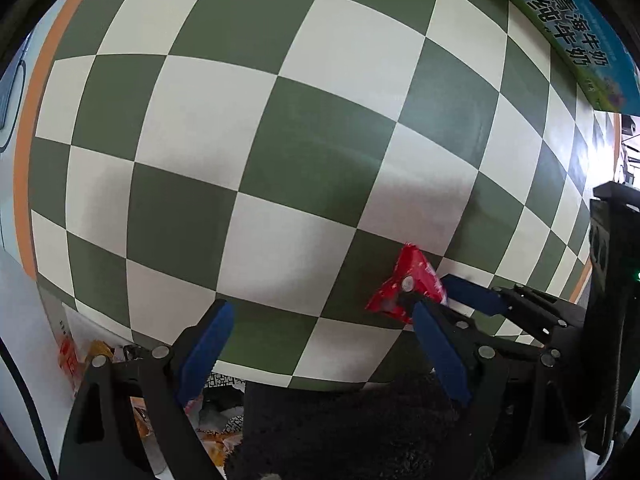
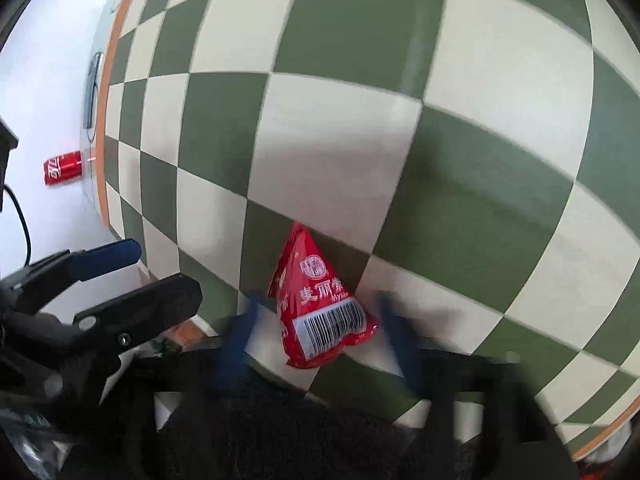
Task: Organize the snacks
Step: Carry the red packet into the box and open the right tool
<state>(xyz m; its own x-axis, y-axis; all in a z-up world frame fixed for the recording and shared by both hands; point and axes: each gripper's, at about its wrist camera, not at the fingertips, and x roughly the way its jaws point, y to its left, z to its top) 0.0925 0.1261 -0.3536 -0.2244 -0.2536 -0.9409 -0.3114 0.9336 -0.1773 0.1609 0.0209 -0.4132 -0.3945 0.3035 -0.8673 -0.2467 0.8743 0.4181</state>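
Observation:
A red triangular snack packet (image 2: 320, 308) with white lettering and a barcode lies on the green and cream checkered cloth (image 2: 400, 120). The blurred blue fingers of my right gripper (image 2: 318, 296) stand close against the packet's two sides, shut on it. In the left wrist view the same red packet (image 1: 416, 272) sits at the lower right, with one blue finger (image 1: 472, 298) of the right gripper beside it. My left gripper (image 1: 320, 308) hangs open over bare cloth just left of the packet, nothing between its pads. It also shows in the right wrist view, as the left gripper (image 2: 168, 268).
A red cola can (image 2: 64, 168) lies on the white surface beyond the cloth's orange border. A blue and green milk carton box (image 1: 580, 40) stands at the far right. Several loose snack packets (image 1: 96, 360) lie off the cloth's near left edge. A dark fuzzy surface (image 1: 360, 432) fills the bottom.

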